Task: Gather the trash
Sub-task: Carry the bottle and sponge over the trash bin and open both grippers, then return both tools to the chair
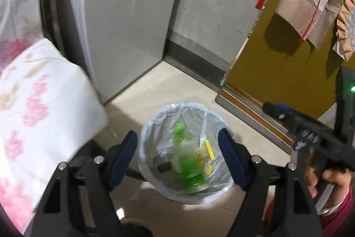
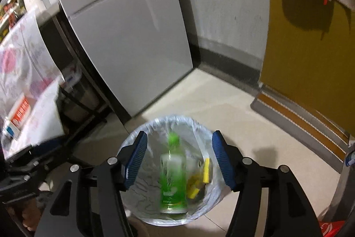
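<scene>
Where both hand-held grippers (image 1: 177,157) (image 2: 178,161) gape: green bottle (image 2: 174,179) below, inside bin (image 2: 142,137).

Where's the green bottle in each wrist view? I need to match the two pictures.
Left wrist: green bottle blurred, low centre, inside the lined bin, framed by the open tongs.
Right wrist: green bottle low centre, cap uppermost in the picture, inside the same bin.
Shared landmark: the yellow wall, upper right in both.

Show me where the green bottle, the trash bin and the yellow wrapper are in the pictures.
green bottle (image 2: 173,181): right wrist view, on its label, mid-body.
trash bin (image 2: 153,126): right wrist view, on the far rim with the liner.
yellow wrapper (image 1: 209,149): left wrist view, on the strip's middle.
</scene>
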A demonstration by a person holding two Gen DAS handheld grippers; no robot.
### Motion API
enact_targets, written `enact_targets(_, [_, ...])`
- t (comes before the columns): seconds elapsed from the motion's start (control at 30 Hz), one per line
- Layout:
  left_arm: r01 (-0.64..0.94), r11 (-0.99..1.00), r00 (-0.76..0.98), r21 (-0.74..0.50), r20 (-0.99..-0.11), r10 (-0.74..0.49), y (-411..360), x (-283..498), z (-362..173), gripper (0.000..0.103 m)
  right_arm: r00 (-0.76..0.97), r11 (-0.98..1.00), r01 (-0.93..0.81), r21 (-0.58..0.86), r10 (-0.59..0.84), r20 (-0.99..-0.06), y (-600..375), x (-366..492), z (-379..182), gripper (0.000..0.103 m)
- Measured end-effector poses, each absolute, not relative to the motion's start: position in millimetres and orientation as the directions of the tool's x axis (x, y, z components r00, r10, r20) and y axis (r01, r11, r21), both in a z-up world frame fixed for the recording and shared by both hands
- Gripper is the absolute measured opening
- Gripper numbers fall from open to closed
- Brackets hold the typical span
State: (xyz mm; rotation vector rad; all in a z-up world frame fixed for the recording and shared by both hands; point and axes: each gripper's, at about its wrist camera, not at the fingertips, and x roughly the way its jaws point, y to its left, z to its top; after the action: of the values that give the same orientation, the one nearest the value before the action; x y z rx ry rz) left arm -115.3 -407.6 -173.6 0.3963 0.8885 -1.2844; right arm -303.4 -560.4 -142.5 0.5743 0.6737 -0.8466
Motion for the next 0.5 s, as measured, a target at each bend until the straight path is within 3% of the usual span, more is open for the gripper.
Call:
enact_targets(0.37, [0.881,0.459,0.268,-0.110,-0.684,-0.678,-302,-73,-105,0.074,0.685,0.714,0.661,0.230,-0.450,-0.572,-486,-248,-57,0.062])
enact_targets(0.5, [0.816,0.568,0.364,-0.104,-0.672,-0.645,-248,-47,-92,0.074,0.707,0.773,0.597,0.216,-0.378,-0.598,-461,-203,-61,0.061])
